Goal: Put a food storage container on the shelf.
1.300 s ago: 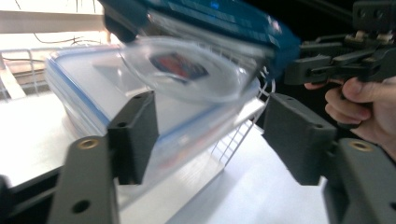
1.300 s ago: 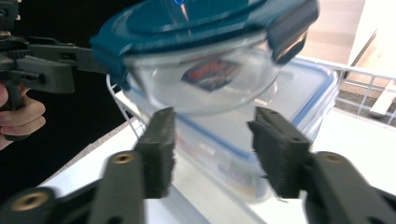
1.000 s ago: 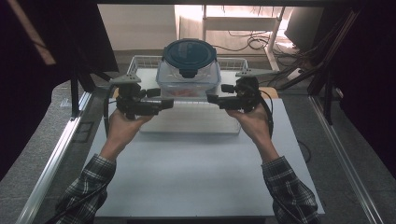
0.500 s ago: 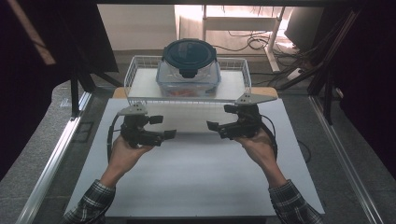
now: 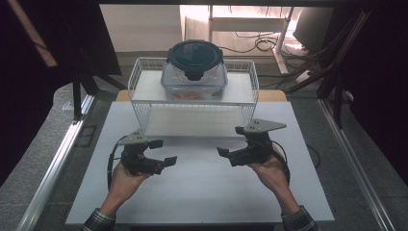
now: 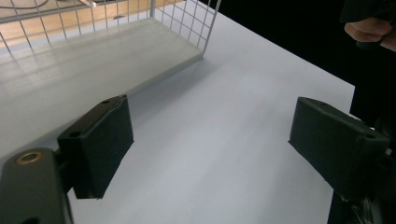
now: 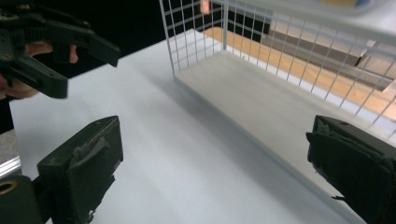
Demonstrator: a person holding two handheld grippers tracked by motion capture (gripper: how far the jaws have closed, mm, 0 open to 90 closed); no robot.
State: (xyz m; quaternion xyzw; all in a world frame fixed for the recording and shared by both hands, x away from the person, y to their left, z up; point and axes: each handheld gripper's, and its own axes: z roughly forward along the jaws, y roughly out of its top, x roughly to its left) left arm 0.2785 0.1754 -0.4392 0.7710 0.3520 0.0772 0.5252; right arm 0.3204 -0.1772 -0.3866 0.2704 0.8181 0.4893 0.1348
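We have both sets of jaws spread wide, nothing between them. Left gripper (image 5: 161, 153) hangs over the white table (image 5: 202, 192), near its front-left; its own view shows bare table between the jaws. Right gripper (image 5: 230, 147) is opposite, jaws pointing at the left one, touching nothing. The container (image 5: 194, 72) with the dark round lid (image 5: 195, 55) sits on the top shelf of the white wire rack (image 5: 192, 103), well apart from both grippers. Rack's lower shelf is bare.
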